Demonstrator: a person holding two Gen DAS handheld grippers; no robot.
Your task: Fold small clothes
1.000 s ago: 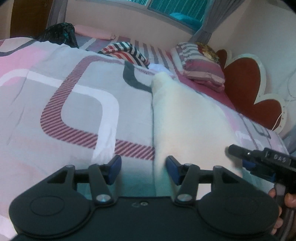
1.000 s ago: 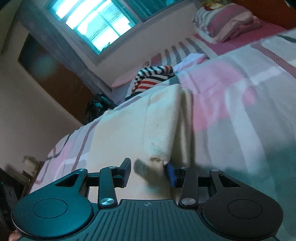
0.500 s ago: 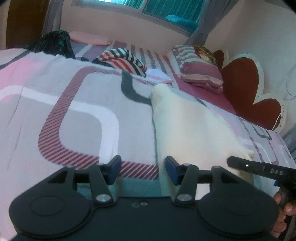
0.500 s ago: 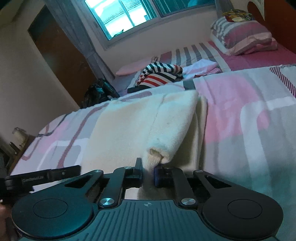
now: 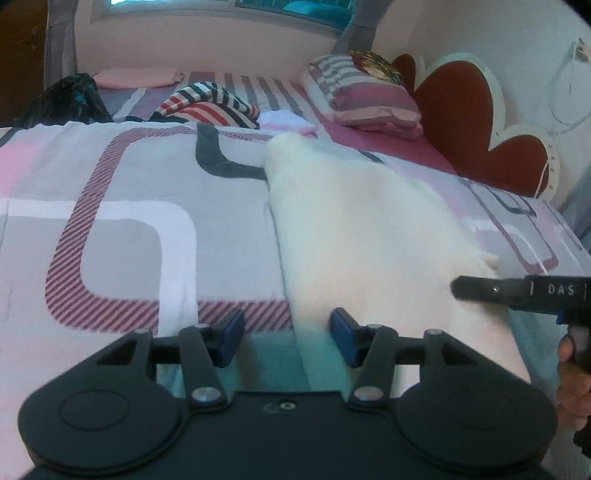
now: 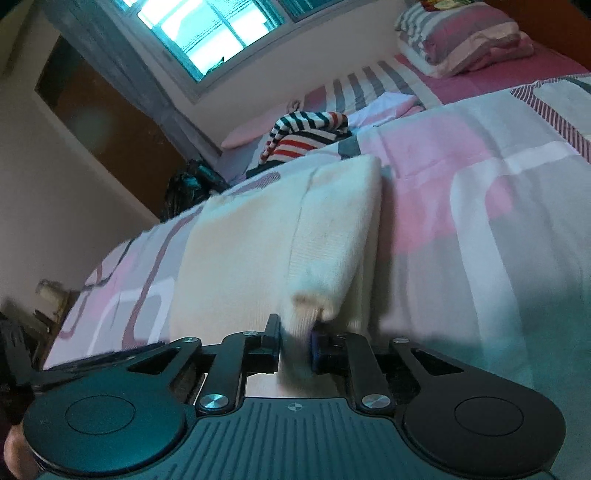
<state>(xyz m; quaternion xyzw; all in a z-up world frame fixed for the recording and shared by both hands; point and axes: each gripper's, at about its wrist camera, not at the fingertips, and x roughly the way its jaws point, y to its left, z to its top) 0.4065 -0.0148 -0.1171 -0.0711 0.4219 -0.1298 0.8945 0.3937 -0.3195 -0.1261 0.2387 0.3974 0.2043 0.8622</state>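
Observation:
A cream knit garment [image 5: 362, 229] lies flat on the patterned bedspread [image 5: 122, 206], running away from me. My left gripper [image 5: 287, 339] is open, its jaws astride the garment's near left edge, holding nothing. In the right wrist view the garment [image 6: 258, 251] has a sleeve folded over it. My right gripper [image 6: 295, 343] is shut on the sleeve cuff [image 6: 306, 310]. The right gripper also shows at the right edge of the left wrist view [image 5: 517, 290].
A striped red, white and black garment [image 5: 210, 101] lies beyond the bedspread. Folded pillows [image 5: 365, 96] sit by the red heart-shaped headboard [image 5: 480, 122]. A dark bag [image 5: 66, 99] is at the far left. A window [image 6: 221, 29] and a door [image 6: 103, 122] are behind.
My right gripper has closed on the sleeve cuff and tilted. My left gripper has stayed open at the garment's near edge, with the view shifting slightly.

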